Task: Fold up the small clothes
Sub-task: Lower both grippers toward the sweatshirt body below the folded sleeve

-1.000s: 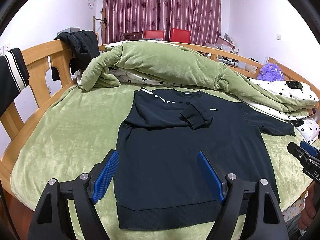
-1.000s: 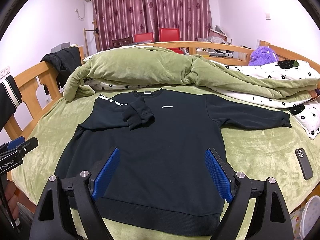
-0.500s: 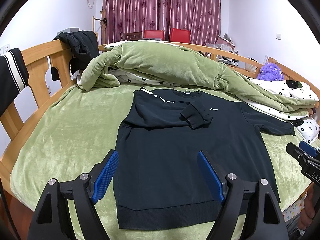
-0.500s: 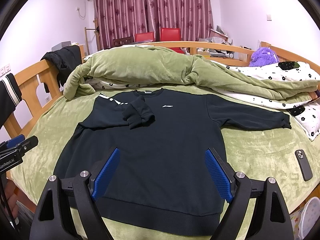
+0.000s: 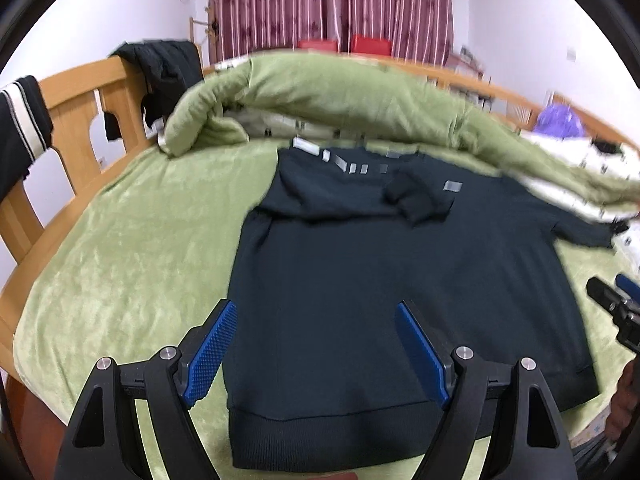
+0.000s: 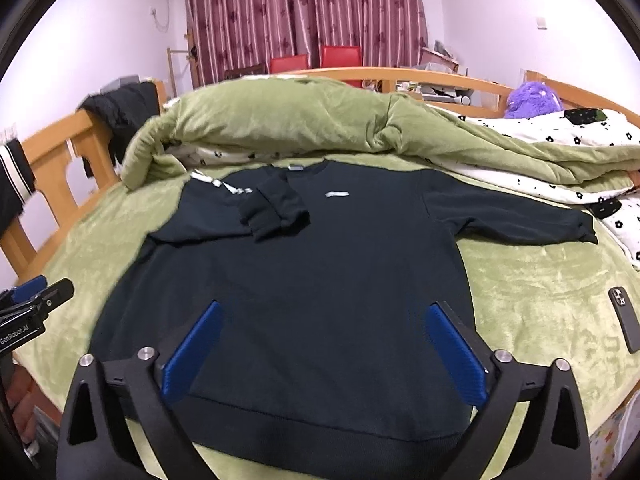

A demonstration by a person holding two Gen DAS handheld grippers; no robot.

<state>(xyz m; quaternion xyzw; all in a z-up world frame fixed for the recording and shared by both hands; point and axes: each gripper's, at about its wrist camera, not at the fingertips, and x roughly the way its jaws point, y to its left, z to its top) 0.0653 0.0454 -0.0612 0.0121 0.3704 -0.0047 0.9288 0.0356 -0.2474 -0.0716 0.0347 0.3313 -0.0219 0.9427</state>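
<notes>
A: Where is the sweatshirt [image 6: 320, 288] lying?
B: Flat on the green bed [image 6: 540, 292], one sleeve folded across its chest.
A: And the tongs?
B: The left tongs [image 5: 316, 352] are gaping empty; the right tongs [image 6: 324, 352] are opening, gripping nothing.

One dark sweatshirt [image 6: 320, 300] lies on one bed [image 6: 540, 280], with one green quilt [image 6: 300, 124] heaped behind it and one phone [image 6: 625, 322] to its right. Two red chairs [image 6: 316, 58] stand before the curtain, one purple plush toy [image 6: 534, 98] sits at the far rail, and two dark garments [image 5: 164, 68] hang on the bed's wooden frame. There are two tongs: the left tongs [image 5: 316, 354] and the right tongs [image 6: 324, 354], each with two blue pads [image 6: 192, 354].
</notes>
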